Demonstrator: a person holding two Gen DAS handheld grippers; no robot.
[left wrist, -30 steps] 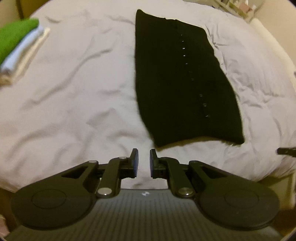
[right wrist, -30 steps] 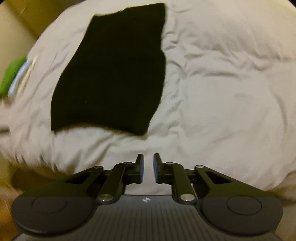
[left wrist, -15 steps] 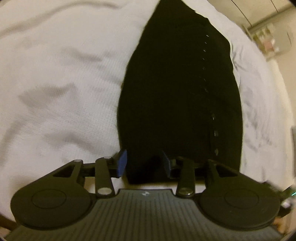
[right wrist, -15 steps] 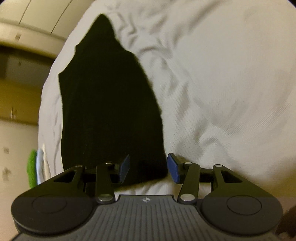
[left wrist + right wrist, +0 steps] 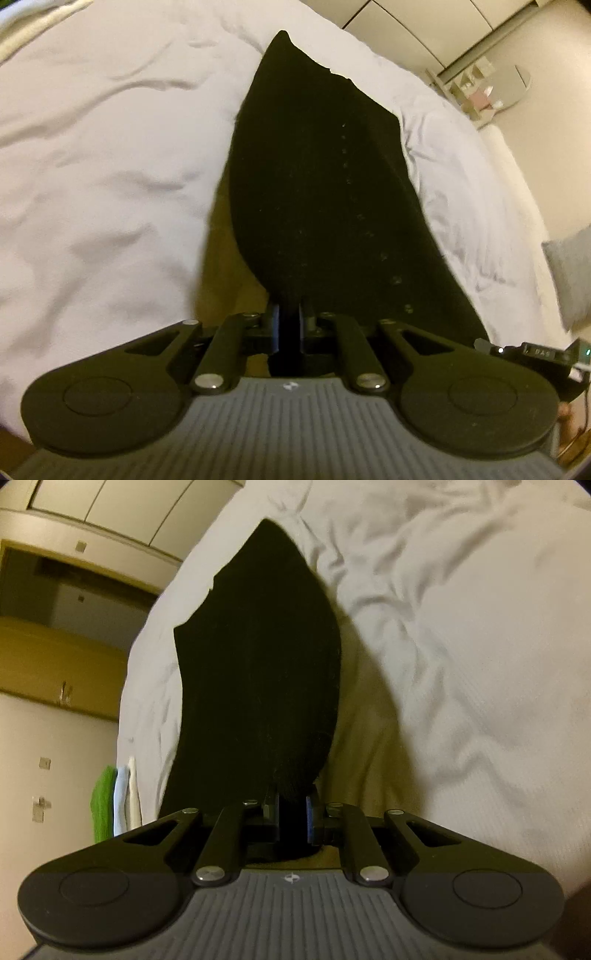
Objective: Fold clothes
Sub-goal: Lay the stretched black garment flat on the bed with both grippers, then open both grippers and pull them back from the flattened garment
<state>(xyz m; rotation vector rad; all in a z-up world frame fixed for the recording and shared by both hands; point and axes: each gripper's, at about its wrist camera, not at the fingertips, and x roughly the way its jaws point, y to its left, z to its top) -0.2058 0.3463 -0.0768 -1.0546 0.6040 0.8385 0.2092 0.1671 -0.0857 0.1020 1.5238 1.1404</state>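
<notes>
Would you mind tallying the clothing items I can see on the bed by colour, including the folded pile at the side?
Black: 1, the black garment pinched at its near edge by the left gripper and the right gripper.
Green: 1, the green folded item.
Light blue: 1, the light blue folded item.
White or cream: 1, the white folded item.
Total: 4

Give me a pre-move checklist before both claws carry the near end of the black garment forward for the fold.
1. Left claw shut on the black knitted buttoned garment: ok.
2. Right claw shut on the same garment: ok.
3. Near end lifted off the white wrinkled duvet: ok.
4. Far end resting on the duvet: ok.
5. Landing area ahead free of objects: ok.
6. Grip depth in the cloth: cannot tell.
</notes>
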